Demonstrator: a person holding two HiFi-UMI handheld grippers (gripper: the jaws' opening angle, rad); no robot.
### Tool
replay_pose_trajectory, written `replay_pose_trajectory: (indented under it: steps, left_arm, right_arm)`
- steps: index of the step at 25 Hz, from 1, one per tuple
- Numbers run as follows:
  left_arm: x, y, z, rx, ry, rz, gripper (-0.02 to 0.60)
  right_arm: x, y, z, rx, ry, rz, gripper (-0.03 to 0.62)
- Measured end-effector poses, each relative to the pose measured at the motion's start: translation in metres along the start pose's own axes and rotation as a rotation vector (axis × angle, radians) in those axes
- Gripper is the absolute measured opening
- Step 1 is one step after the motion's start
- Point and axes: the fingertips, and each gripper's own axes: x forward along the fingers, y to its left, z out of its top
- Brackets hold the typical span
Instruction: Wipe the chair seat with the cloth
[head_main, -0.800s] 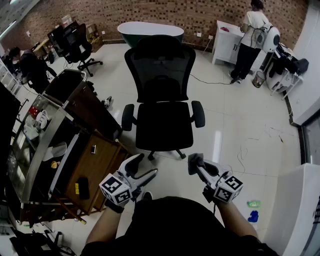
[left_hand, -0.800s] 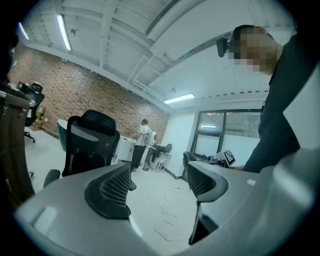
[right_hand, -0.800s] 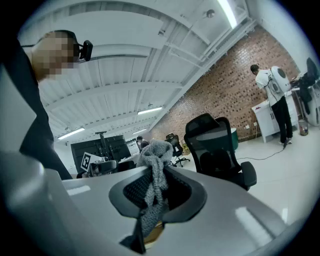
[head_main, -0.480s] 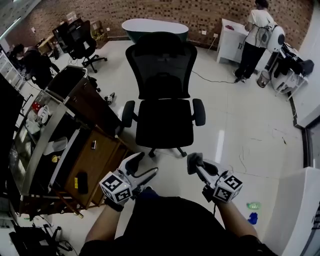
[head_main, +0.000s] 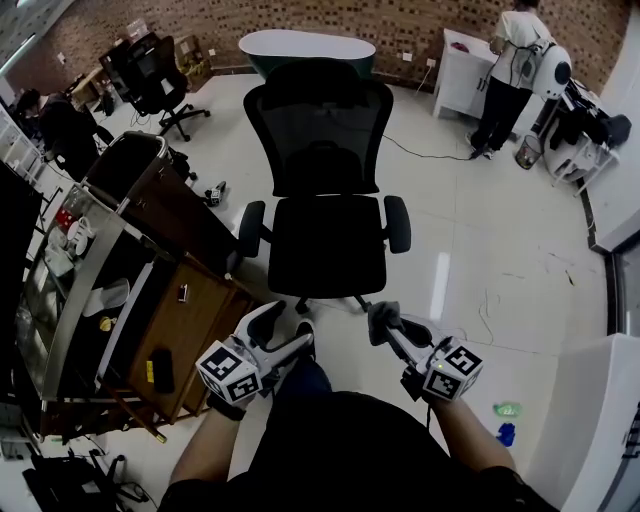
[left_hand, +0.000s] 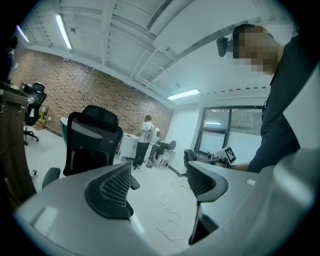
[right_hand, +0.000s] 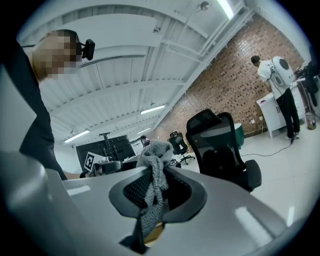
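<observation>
Floor (head_main: 500, 230): glossy white tile. I note a glare streak (head_main: 437, 285) right of centre.

- Mid-floor: black office chair (head_main: 326, 245) stands upright on its base, seat toward me.
- Far left corner: second black chair (head_main: 160, 85).
- Far edge, by the brick wall: dark green tub (head_main: 305, 45) with a pale rim. To its right is a white cabinet (head_main: 458, 78) with a person (head_main: 508, 75) standing at it.
- A black cable (head_main: 425, 160) runs over the tiles beyond the office chair.
- A thin pale cord (head_main: 487, 300) lies loose toward the right edge.
- Near right corner: a green item (head_main: 507, 408) and a blue item (head_main: 507, 433), kind unclear.
- Left edge: wooden bench (head_main: 195, 335) carrying a flat black object (head_main: 160, 372).
</observation>
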Motion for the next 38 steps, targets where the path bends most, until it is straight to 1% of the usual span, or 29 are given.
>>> replay_pose_trajectory:
  steps: [4, 8, 12, 15, 18, 21, 24, 28, 35, 38]
  left_arm:
    - [0.014, 0.035, 0.002, -0.015, 0.005, -0.019, 0.38]
    - [0.04, 0.083, 0.027, -0.025, 0.019, -0.051, 0.38]
    - [0.062, 0.154, 0.052, -0.038, 0.029, -0.078, 0.38]
    - [0.072, 0.213, 0.076, -0.046, 0.037, -0.099, 0.38]
    - [0.083, 0.274, 0.092, -0.05, 0.049, -0.132, 0.38]
    - [0.095, 0.317, 0.107, -0.04, 0.064, -0.162, 0.38]
    - [0.102, 0.346, 0.116, -0.036, 0.064, -0.179, 0.38]
    - [0.11, 0.371, 0.118, -0.045, 0.061, -0.181, 0.38]
    - [0.115, 0.401, 0.117, -0.07, 0.064, -0.153, 0.38]
    - [0.12, 0.421, 0.108, -0.093, 0.068, -0.125, 0.38]
  right_arm:
    - [0.032, -0.017, 0.007, 0.0, 0.009, -0.011, 0.048]
    - [0.08, -0.043, 0.028, -0.002, 0.018, -0.033, 0.049]
    - [0.146, -0.077, 0.046, 0.006, 0.023, -0.065, 0.049]
    - [0.2, -0.1, 0.064, 0.01, 0.023, -0.085, 0.049]
    - [0.256, -0.127, 0.083, 0.007, 0.015, -0.117, 0.049]
    - [0.295, -0.147, 0.102, 0.003, -0.005, -0.148, 0.049]
    - [0.322, -0.157, 0.116, -0.006, -0.011, -0.16, 0.049]
    - [0.344, -0.169, 0.123, -0.01, -0.009, -0.179, 0.049]
    - [0.383, -0.185, 0.128, -0.01, 0.019, -0.158, 0.048]
    - [0.406, -0.2, 0.118, -0.017, 0.064, -0.137, 0.049]
